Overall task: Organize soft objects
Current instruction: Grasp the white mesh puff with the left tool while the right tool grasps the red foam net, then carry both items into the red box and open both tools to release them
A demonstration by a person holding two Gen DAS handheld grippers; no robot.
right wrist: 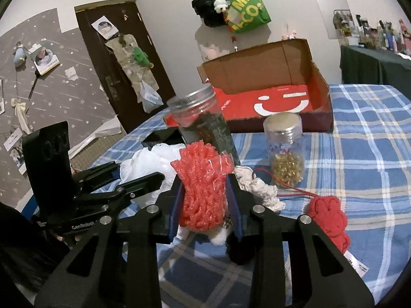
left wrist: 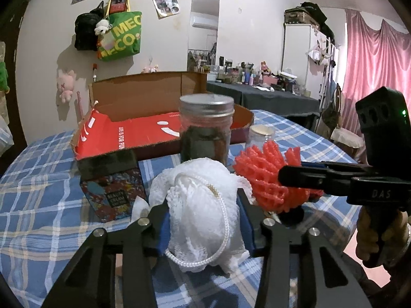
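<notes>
Two tools clamped: left tool (left wrist: 203, 220) on white mesh (left wrist: 203, 205), right tool (right wrist: 205, 200) on red netting (right wrist: 203, 192); plaid desk (right wrist: 359, 133) centre frame, cluttered.

Pale walls all around, with a green tote bag (left wrist: 120, 36) hung high and photos pinned beside it. Pink curtains (left wrist: 377, 66) cover the right side (glowing a little). A tall white cabinet (left wrist: 298, 59) stands by a dark-clothed side table (left wrist: 262, 97) crowded with bottles. A dark brown door (right wrist: 120, 59) sits beside a grey starry wall panel (right wrist: 51, 82).
</notes>
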